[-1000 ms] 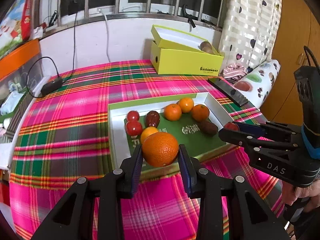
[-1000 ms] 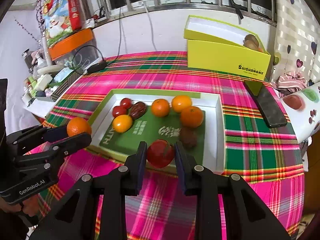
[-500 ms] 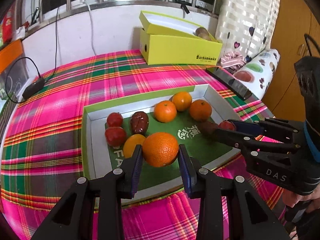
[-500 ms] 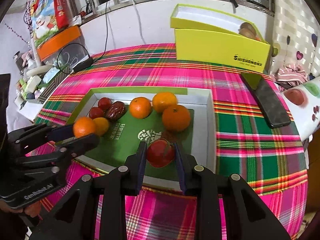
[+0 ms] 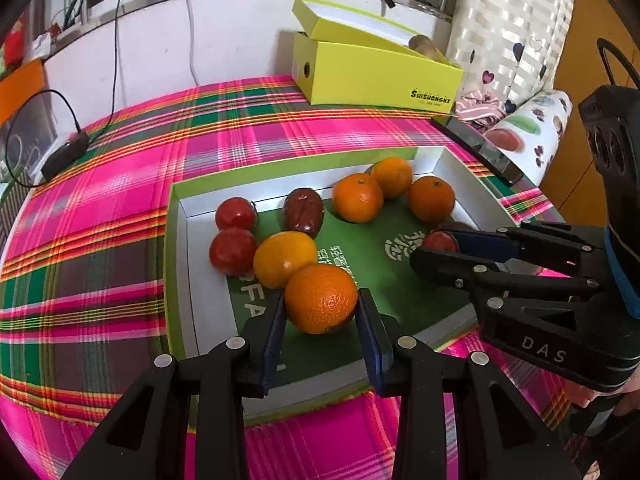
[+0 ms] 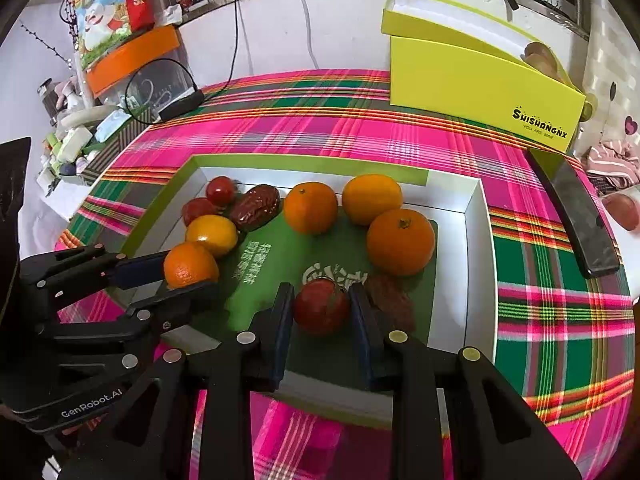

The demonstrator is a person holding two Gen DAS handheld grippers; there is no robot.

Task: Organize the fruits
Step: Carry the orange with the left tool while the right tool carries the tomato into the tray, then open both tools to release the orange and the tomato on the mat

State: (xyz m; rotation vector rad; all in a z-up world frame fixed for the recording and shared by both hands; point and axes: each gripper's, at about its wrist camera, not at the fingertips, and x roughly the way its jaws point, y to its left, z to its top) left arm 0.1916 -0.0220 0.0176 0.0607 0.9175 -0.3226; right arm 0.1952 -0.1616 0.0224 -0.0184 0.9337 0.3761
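Note:
A shallow white-and-green tray (image 5: 182, 240) (image 6: 476, 240) lies on the plaid table and holds several fruits. My left gripper (image 5: 321, 312) (image 6: 188, 278) is shut on an orange (image 5: 321, 298) (image 6: 190, 265) low over the tray's left front, beside a yellow-orange fruit (image 5: 284, 258) (image 6: 212, 234). My right gripper (image 6: 322, 312) (image 5: 434, 246) is shut on a red tomato (image 6: 322, 306) (image 5: 439, 241) over the tray's green mat, next to a dark brown date (image 6: 390, 304). Three oranges (image 6: 400, 240), another date (image 5: 304, 212) and two tomatoes (image 5: 233, 250) sit in the tray's far half.
An open yellow box (image 5: 376, 76) (image 6: 480, 80) stands at the back right. A black phone (image 6: 576, 220) (image 5: 476, 146) lies right of the tray. A black charger and cable (image 5: 64, 154) lie at the back left. Clutter (image 6: 80, 136) lines the left edge.
Both grippers have moved forward and lower over the tray with their fruits. The orange now hangs beside the yellow-orange fruit; the tomato is beside the near date.

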